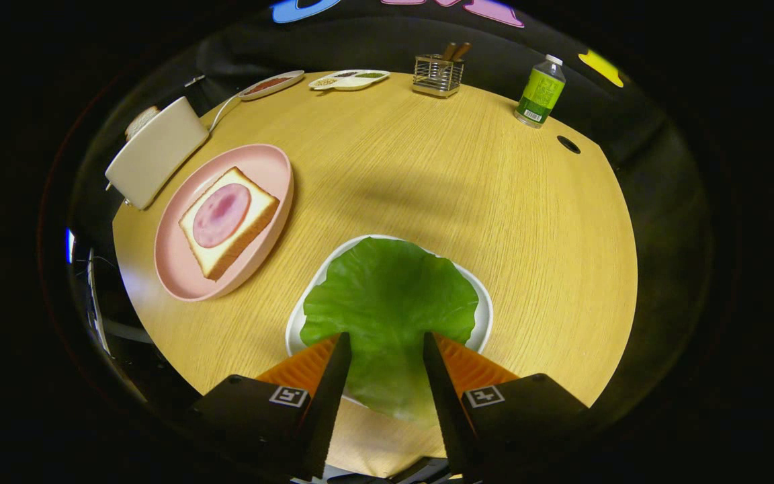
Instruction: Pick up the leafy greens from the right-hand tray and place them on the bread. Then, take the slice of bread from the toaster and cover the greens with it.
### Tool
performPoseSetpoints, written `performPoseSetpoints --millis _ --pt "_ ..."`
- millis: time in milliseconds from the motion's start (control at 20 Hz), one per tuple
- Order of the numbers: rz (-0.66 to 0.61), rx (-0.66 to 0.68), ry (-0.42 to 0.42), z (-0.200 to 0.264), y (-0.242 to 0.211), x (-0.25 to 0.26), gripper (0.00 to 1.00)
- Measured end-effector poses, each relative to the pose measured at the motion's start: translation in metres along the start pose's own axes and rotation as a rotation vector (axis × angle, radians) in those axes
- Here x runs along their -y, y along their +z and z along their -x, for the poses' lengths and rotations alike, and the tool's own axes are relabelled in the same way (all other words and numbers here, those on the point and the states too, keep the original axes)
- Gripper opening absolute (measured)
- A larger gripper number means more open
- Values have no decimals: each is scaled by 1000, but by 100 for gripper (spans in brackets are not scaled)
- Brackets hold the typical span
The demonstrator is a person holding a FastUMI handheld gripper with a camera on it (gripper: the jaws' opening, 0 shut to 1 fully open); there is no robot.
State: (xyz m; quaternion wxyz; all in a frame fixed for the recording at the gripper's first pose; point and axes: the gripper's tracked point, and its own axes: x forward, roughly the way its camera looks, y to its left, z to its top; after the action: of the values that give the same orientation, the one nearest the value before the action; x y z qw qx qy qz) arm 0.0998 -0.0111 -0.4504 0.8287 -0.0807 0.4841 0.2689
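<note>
Gripper fingers are spread, with the lettuce leaf lying between them. A bare stretch of counter is left between leaf and pink plate. The toaster crowds that plate's far side. Utensil rack and bottle are kept well apart at the far edge.

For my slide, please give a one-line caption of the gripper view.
Open gripper straddling the lettuce leaf on its white tray.

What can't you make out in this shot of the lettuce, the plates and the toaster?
- Gripper, gripper view: fingers straddle the lettuce leaf; whether they press it can't be told.
- White plate: mostly hidden by the leaf.
- Bread in the toaster: only its top shows.
- Far dishes: contents too small.
</note>
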Motion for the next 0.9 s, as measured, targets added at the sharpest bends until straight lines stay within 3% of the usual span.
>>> performPoseSetpoints --millis 150,400,650,900 --pt "0 -4 3 -1 0 -1 70" --pt "2 -20 2 -1 0 -3 8" --pt "2 21 3 22 6 -12 8" --pt "-5 125 18 64 40 -35 7"
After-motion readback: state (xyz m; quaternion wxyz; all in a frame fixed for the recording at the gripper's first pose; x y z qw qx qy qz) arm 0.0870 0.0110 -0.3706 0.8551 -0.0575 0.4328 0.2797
